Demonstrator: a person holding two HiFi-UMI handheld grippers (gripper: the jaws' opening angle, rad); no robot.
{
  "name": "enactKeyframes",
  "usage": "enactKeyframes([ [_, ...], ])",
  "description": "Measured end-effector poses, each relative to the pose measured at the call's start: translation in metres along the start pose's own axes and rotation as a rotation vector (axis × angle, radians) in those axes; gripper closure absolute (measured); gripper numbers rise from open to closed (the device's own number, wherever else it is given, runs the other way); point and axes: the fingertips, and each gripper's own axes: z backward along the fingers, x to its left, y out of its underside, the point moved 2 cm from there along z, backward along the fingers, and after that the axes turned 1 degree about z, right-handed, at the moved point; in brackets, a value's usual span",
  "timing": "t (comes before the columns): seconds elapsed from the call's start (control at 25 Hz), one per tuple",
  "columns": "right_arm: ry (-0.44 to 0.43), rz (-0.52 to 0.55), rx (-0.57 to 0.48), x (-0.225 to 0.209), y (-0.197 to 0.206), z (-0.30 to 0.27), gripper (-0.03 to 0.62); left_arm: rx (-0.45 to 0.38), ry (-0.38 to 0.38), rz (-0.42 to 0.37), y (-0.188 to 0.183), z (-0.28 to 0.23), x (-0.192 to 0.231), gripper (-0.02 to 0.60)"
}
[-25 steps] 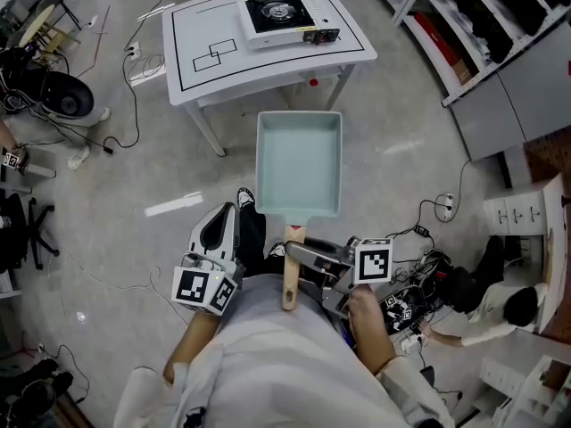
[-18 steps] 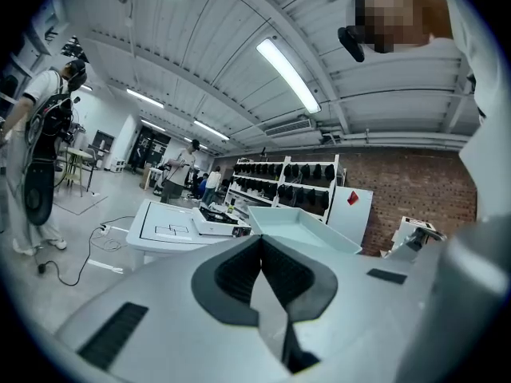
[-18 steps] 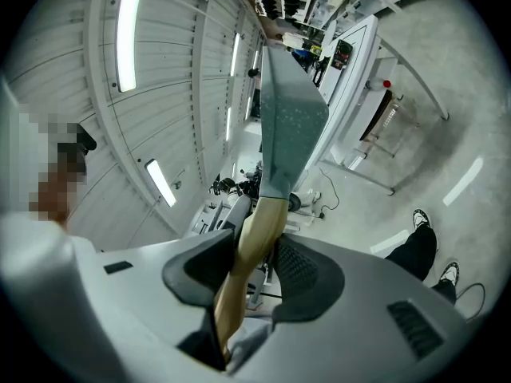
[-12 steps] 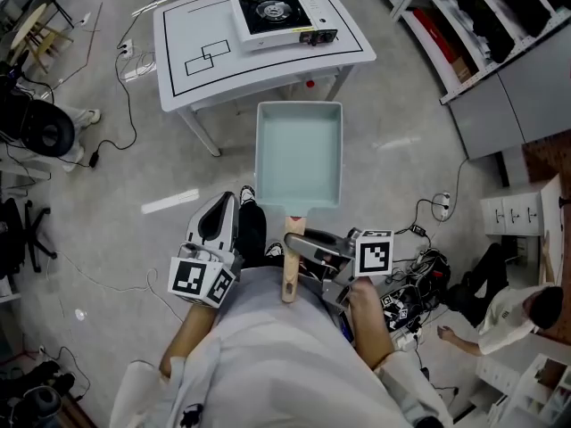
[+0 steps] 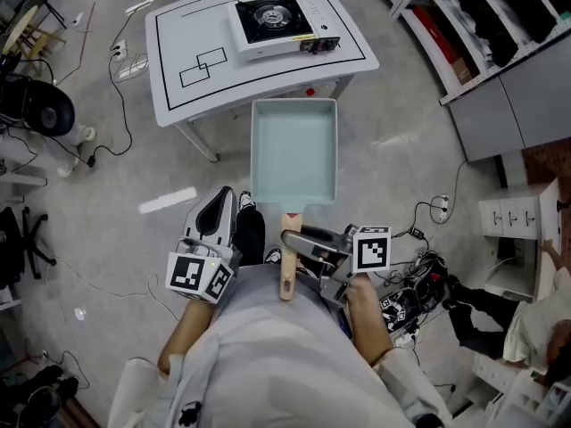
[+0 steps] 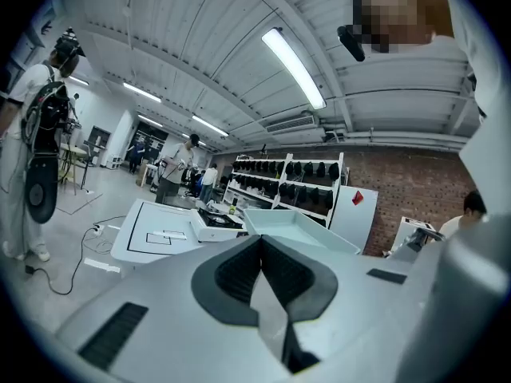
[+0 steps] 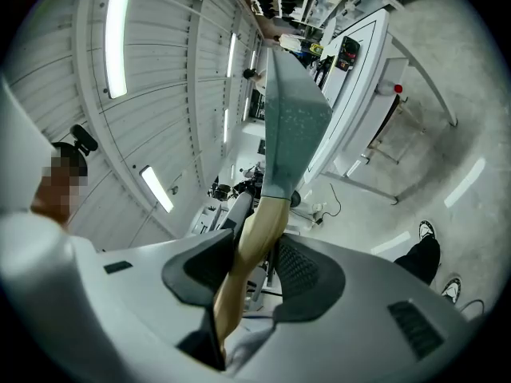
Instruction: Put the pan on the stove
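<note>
A pale teal rectangular pan (image 5: 294,154) with a wooden handle (image 5: 288,275) hangs level over the floor, just short of the white table (image 5: 178,96). My right gripper (image 5: 291,242) is shut on that handle; in the right gripper view the handle (image 7: 251,242) runs between the pads of my right gripper (image 7: 254,266) up to the pan (image 7: 291,126). The portable gas stove (image 5: 272,20) stands at the table's far right. My left gripper (image 5: 219,208) is shut and holds nothing, left of the handle. In the left gripper view, my left gripper (image 6: 262,244) points at the stove (image 6: 211,220).
Black rectangles are drawn on the tabletop (image 5: 203,65) left of the stove. Shelving (image 5: 482,25) lines the right side. Cables (image 5: 419,283) and a crouching person (image 5: 535,319) are at lower right. A black chair base (image 5: 40,105) and cords lie at left.
The table and stove have shifted down and nearer in the head view as I step forward. The pan stays held in the right gripper. The person at lower right has moved further right.
</note>
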Motion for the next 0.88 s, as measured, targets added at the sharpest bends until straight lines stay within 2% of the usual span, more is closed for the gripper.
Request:
enactKeyframes([
  [0.56, 0.021, -0.010, -0.021, -0.014, -0.082, -0.046, 0.430, 0.013, 0.022, 0.014, -0.032, -0.071, 0.058, 0.574],
  [0.88, 0.038, -0.003, -0.060, -0.019, -0.124, -0.078, 0.428, 0.013, 0.065, 0.001, -0.051, -0.111, 0.094, 0.574],
])
